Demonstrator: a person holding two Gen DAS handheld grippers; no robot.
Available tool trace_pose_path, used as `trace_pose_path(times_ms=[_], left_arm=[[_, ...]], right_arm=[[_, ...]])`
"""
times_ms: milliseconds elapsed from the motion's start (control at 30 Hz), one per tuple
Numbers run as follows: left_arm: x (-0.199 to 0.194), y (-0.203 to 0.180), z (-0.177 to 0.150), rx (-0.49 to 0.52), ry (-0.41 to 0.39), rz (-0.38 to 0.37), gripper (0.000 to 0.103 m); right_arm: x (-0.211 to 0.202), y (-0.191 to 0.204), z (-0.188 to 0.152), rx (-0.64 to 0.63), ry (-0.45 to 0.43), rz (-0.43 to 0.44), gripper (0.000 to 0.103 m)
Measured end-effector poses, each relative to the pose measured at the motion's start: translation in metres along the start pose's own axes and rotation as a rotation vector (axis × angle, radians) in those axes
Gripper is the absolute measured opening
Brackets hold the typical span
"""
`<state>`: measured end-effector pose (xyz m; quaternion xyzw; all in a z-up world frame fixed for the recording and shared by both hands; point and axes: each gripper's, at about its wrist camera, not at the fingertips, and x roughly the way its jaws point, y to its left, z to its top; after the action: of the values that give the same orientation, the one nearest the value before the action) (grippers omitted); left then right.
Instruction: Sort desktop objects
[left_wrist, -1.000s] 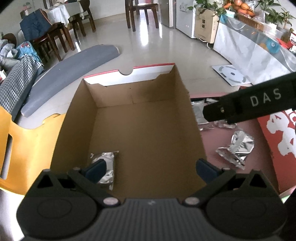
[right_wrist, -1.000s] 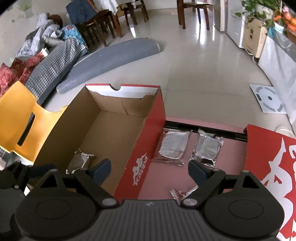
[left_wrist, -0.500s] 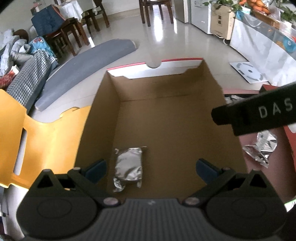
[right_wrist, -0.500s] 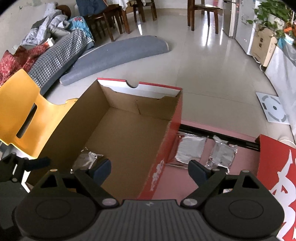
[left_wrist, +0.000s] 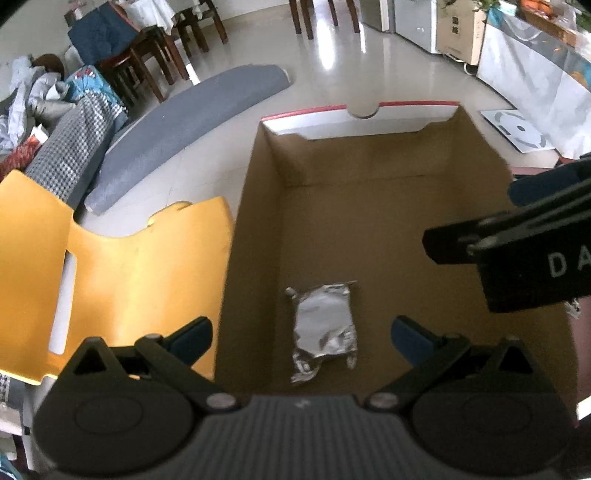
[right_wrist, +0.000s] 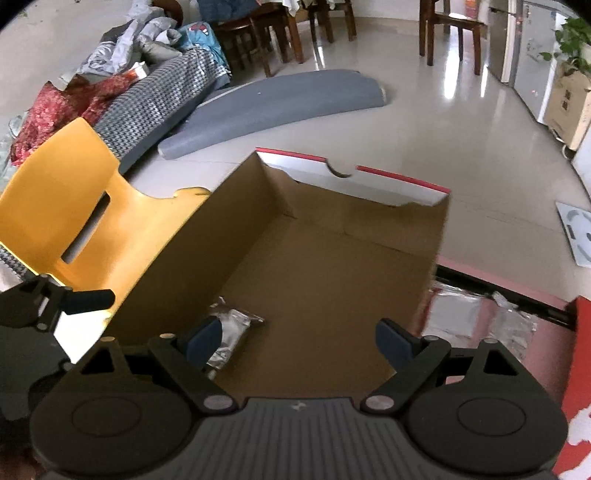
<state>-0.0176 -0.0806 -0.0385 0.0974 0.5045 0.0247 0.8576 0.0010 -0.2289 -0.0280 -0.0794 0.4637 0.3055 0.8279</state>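
Nearest to us, the left hand-held gripper (left_wrist: 301, 334) stands with its jaws spread wide and nothing between its pads, pointing down into the open cardboard box (left_wrist: 369, 221). Just beyond its tips we see one silver foil pouch (left_wrist: 325, 325) lying flat on the box floor, near the front wall. The right hand-held gripper (right_wrist: 295, 341) is likewise spread and empty above the same box; in the left wrist view it juts in from the right edge. To the right of the box, on the dark red counter (right_wrist: 476, 373), we find two more foil pouches (right_wrist: 454, 314) lying side by side. Left of the box stands a yellow chair (left_wrist: 147, 280). Farther off a long grey cushion (right_wrist: 277, 107) lies on the tiled floor (right_wrist: 461, 129).
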Motion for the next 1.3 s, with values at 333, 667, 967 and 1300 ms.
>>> trace_pose_path(times_ms=[333,667,967,1300], left_arm=[[0.022,0.014,-0.016,0.039,0.031,-0.008,0.103],[0.033,0.027,-0.025,0.053,0.061,0.032,0.103],[0.040,0.034,-0.024,0.041,0.084,0.056,0.103],[0.045,0.040,-0.023,0.026,0.105,0.059,0.103]], right_arm=[[0.040,0.023,0.005,-0.073,0.101,0.011,0.089],[0.086,0.044,0.008,-0.164,0.240,0.060,0.089],[0.118,0.054,0.012,-0.157,0.313,0.122,0.089],[0.142,0.068,0.006,-0.173,0.340,0.124,0.089]])
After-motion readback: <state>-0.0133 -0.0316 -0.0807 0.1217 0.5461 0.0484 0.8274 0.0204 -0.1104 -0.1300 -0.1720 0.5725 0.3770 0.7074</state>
